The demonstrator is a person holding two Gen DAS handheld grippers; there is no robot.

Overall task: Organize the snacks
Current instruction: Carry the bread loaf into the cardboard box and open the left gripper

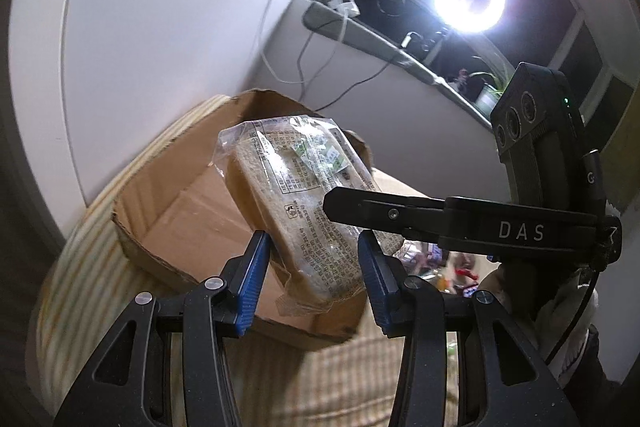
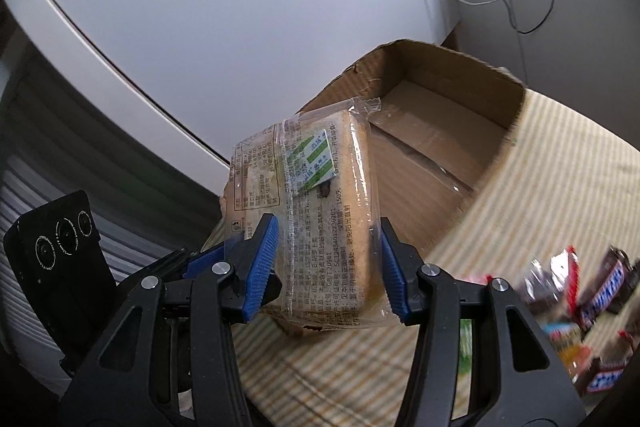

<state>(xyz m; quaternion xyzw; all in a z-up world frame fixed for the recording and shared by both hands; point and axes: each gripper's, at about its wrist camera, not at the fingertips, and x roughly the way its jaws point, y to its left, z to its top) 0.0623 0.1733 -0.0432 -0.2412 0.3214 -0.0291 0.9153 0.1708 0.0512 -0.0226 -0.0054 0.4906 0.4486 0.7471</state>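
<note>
Bread packs: two wrapped slices | left hand-held gripper [image 1: 312,279] pinches one bread pack [image 1: 304,203] above cardboard box [image 1: 168,227] | right hand-held gripper [image 2: 328,267] pinches another bread pack [image 2: 320,219] near the box | candy bars [image 2: 592,303] on striped cloth [image 2: 560,179]

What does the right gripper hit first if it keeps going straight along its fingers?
Probably the open cardboard box: the right gripper, shut on a wrapped bread pack, points at its near wall and floor. Depth is unclear.

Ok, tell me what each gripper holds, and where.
Left gripper: wrapped bread pack, near its lower end. Right gripper: another bread pack, lower half.
</note>
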